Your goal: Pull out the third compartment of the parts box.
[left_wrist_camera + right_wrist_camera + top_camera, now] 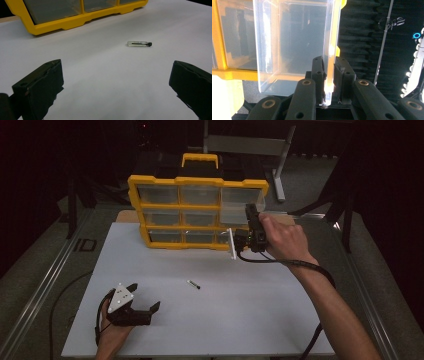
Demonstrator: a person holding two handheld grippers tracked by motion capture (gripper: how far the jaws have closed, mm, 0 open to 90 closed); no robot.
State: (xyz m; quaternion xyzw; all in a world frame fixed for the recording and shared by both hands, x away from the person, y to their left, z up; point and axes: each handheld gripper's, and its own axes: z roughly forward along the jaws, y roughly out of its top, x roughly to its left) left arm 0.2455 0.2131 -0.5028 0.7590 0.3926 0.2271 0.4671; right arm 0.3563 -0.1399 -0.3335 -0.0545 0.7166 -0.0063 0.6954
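Nearest to the high camera, at about seven o'clock on the white table (210, 320), rests the left gripper (145, 301) with its jaws spread and nothing between them — it seems to wait for its turn. A small vial (193, 284) lies on its side near the table's centre, well apart from both grippers. At about one o'clock the right gripper (248, 210) reaches up to the yellow organizer (197, 181), which stands tilted back so its drawers face the person.

From the left gripper view, the vial is at about one o'clock ahead of the open jaws, probably the thing to store later.

From the right gripper view, the jaws are pressed together on the side wall of a clear drawer (292, 45), at the top right of the organizer. It sticks partly out of its slot; I judge the thin wall gives a firm pinch for sliding it.
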